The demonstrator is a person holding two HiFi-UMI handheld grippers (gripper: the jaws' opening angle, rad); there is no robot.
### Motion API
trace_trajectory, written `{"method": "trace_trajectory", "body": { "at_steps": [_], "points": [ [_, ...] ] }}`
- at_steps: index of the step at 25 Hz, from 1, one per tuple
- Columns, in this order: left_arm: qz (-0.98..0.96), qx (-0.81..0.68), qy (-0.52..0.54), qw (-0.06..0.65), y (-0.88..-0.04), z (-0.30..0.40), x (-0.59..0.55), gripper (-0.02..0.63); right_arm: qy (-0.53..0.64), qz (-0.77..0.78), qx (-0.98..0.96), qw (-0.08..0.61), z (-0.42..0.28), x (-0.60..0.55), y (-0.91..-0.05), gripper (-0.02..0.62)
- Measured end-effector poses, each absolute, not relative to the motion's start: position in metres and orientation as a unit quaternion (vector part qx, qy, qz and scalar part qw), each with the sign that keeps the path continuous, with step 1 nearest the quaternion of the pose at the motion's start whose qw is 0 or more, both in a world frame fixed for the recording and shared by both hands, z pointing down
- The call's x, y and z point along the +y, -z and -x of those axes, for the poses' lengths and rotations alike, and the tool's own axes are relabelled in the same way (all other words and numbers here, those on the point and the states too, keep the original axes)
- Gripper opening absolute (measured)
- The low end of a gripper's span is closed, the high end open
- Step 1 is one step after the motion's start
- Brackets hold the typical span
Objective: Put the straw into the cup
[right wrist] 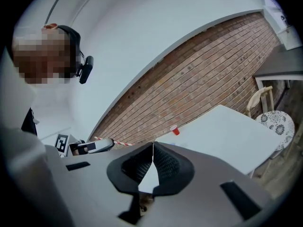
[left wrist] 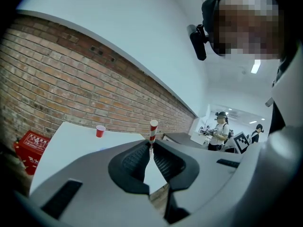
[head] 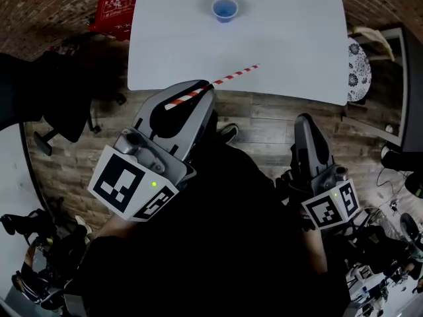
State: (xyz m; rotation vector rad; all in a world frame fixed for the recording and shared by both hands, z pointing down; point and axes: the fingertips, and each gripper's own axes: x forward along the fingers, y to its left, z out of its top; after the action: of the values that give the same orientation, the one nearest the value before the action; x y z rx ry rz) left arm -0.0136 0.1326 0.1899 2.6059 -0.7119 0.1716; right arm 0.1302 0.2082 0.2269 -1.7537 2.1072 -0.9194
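A red-and-white striped straw (head: 234, 75) sticks out over the near edge of the white table (head: 284, 51), with my left gripper (head: 200, 90) shut on its lower part. In the left gripper view the straw (left wrist: 153, 129) rises upright from the closed jaws (left wrist: 150, 146). The cup (head: 225, 9) stands alone at the table's far middle; it shows red from the side (left wrist: 100, 131) (right wrist: 175, 130). My right gripper (head: 305, 119) hangs below the table edge over the floor, its jaws (right wrist: 153, 144) shut with nothing between them. The right gripper view also shows the left gripper (right wrist: 90, 146) with the straw (right wrist: 113, 142).
A chair with a flowered cushion (head: 359, 71) stands at the table's right end. A red box (head: 115, 8) lies on the floor at the far left, and a black office chair (head: 66, 104) is near it. People (left wrist: 220, 129) stand far behind, by a brick wall (left wrist: 71, 89).
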Motion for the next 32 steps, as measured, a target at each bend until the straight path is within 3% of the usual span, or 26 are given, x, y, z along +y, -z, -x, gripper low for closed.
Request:
{"method": "trace_trajectory", "body": {
  "at_steps": [18,32],
  "points": [
    [-0.932,-0.261,-0.026,0.251,-0.199,0.044,-0.019,0.039,0.307,0.62,0.719,0.065,-0.106,0.076,-0.224,0.028],
    [-0.916,-0.297,-0.042,0.266,-0.222,0.059,-0.058,0.039,0.323,0.602,0.728,0.054,-0.098,0.04,-0.234,0.028]
  ]
}}
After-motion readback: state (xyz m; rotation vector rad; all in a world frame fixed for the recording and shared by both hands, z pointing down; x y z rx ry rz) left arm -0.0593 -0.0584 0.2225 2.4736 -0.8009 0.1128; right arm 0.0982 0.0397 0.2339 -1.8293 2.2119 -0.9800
